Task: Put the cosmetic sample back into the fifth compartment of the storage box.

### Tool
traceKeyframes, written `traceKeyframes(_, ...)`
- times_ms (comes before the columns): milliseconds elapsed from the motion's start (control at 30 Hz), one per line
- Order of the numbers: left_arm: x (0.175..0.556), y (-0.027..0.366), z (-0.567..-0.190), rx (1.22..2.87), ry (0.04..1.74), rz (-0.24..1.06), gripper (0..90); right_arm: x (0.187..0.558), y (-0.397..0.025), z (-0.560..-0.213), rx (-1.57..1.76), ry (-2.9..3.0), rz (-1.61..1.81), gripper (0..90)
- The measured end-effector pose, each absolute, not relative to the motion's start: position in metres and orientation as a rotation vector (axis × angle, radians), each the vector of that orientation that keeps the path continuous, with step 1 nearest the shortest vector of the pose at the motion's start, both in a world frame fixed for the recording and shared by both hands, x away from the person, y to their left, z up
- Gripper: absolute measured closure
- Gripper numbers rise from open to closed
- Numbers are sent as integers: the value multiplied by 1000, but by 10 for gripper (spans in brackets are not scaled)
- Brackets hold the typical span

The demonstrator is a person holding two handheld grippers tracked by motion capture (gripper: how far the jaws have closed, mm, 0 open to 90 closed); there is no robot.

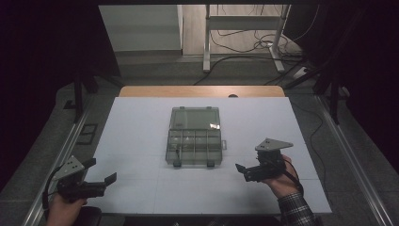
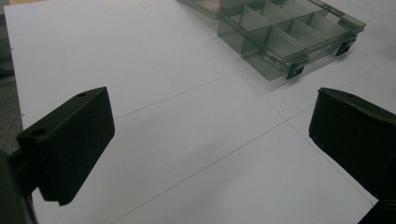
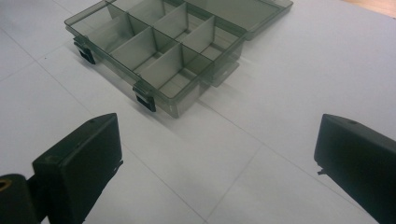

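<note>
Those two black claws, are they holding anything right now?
Nothing. The left gripper and right gripper are both open over the white table, short of the compartment box.

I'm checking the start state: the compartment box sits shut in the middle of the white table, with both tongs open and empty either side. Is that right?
Not quite: the compartment box is open, its lid folded back flat, as the high view shows. It does sit mid-table, with the left tongs and right tongs open and empty.

White tabletop with thin grid lines, wooden strip along its far edge. A smoky clear compartment box lies open mid-tabletop, lid flat behind it.
</note>
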State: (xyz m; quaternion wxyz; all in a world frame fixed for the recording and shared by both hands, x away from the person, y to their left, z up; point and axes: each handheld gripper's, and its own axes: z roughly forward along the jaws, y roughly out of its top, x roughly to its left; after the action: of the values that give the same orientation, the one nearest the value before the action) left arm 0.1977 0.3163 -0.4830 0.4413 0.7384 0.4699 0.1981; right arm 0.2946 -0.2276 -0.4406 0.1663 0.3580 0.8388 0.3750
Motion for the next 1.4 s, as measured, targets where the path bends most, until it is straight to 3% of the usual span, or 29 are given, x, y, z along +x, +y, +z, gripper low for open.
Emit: traceKeyframes(1400, 198, 318, -483, 1819, 1179, 487, 5, 245, -307, -458, 1243, 2167, 1091, 22)
